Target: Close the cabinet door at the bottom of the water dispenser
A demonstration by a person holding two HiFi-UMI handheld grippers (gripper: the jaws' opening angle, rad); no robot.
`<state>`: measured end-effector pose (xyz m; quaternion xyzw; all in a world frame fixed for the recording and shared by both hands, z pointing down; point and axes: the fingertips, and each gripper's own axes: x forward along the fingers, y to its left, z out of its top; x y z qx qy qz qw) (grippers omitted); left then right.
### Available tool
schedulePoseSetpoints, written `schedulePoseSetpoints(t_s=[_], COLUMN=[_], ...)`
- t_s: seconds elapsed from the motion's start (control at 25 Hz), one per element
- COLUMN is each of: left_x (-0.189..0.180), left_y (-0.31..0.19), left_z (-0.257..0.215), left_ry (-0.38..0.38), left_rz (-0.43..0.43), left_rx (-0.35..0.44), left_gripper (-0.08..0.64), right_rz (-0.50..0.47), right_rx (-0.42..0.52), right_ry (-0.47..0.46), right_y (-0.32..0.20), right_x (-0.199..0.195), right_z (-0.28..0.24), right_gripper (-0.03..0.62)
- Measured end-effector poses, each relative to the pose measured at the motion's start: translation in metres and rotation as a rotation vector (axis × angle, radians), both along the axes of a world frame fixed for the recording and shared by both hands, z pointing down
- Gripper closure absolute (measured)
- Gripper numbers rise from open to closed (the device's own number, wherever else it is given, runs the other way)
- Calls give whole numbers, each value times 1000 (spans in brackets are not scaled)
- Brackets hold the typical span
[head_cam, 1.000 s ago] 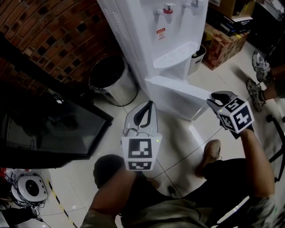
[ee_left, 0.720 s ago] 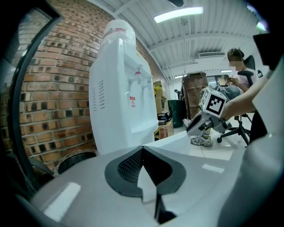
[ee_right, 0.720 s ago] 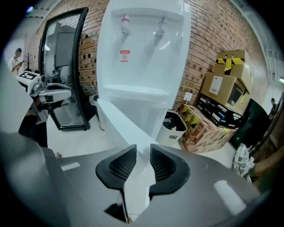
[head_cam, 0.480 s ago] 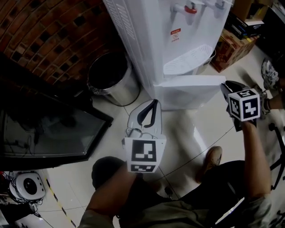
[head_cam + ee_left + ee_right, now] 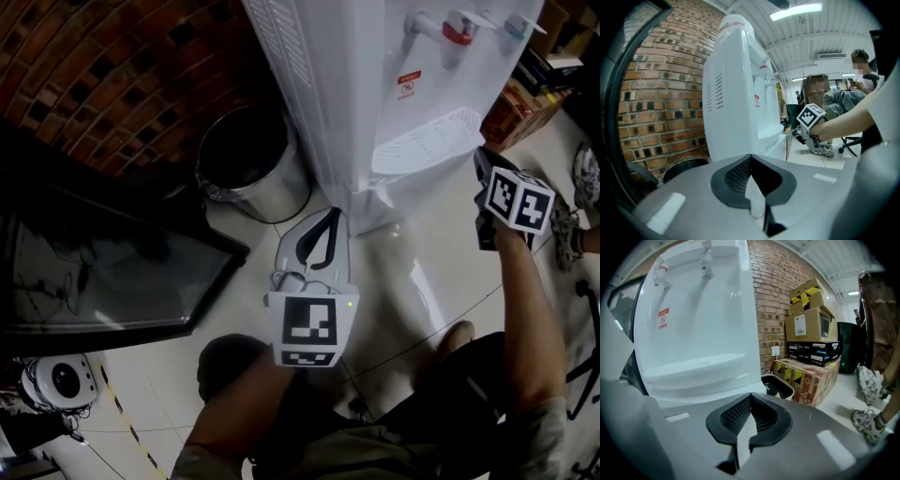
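The white water dispenser (image 5: pixel 375 84) stands at the top of the head view, with a red tap and a blue tap over its drip tray (image 5: pixel 427 141). Its bottom cabinet door (image 5: pixel 380 199) lies flush, or very nearly flush, with the body. My right gripper (image 5: pixel 482 167) is shut and empty, its tip by the door's right edge below the tray; whether it touches is unclear. In the right gripper view, the shut jaws (image 5: pixel 750 397) point at the dispenser front (image 5: pixel 693 324). My left gripper (image 5: pixel 330 217) hangs shut and empty over the floor, short of the dispenser (image 5: pixel 736 93).
A steel bin (image 5: pixel 246 164) stands left of the dispenser against the brick wall (image 5: pixel 112 66). A dark glass-fronted unit (image 5: pixel 103 272) fills the left. Cardboard boxes (image 5: pixel 811 319) and a small bin (image 5: pixel 780 385) sit right of the dispenser. Another person's shoe (image 5: pixel 589 178) is at the far right.
The cabinet door swung from wide open to against the dispenser. My right gripper travelled with it toward the dispenser and its jaws went shut. The left gripper edged forward.
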<state>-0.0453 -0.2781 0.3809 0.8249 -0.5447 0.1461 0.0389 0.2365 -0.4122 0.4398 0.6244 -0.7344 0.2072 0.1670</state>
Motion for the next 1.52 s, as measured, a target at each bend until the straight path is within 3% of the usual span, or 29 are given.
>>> schedulePoseSetpoints(t_s=[0.12,0.32,0.72,0.96,1.16,1.36,1.52], left_x=[3,-3,-18,-23,-13,-7,-1], left_y=[-1,6,30,59,97,121,149], left_z=[-4,-6,-36,-64,-85,-92,-114], left_ry=[-7,-10,-12,45,131,53,43], left_rz=[9,2,-29,-23,11,6,45], left_rx=[14,11,68,99,83,120,176], left_gripper=[560,559,560,560,558,558,558], right_rz=[-47,-117,-164,-161,-209,-269,-353], right_rx=[1,7,45,190,308,355,369], right_ry=[-77,-92,48,116,80,18,-18], right_y=[-11,-11,21,89,171,240,281], right_x=[-7,-28,-33,-33,-55,-75,-94], right_z=[11,14,-27,-109,-173,-203,-210], right_gripper=[591,591,591,592,592,592,592])
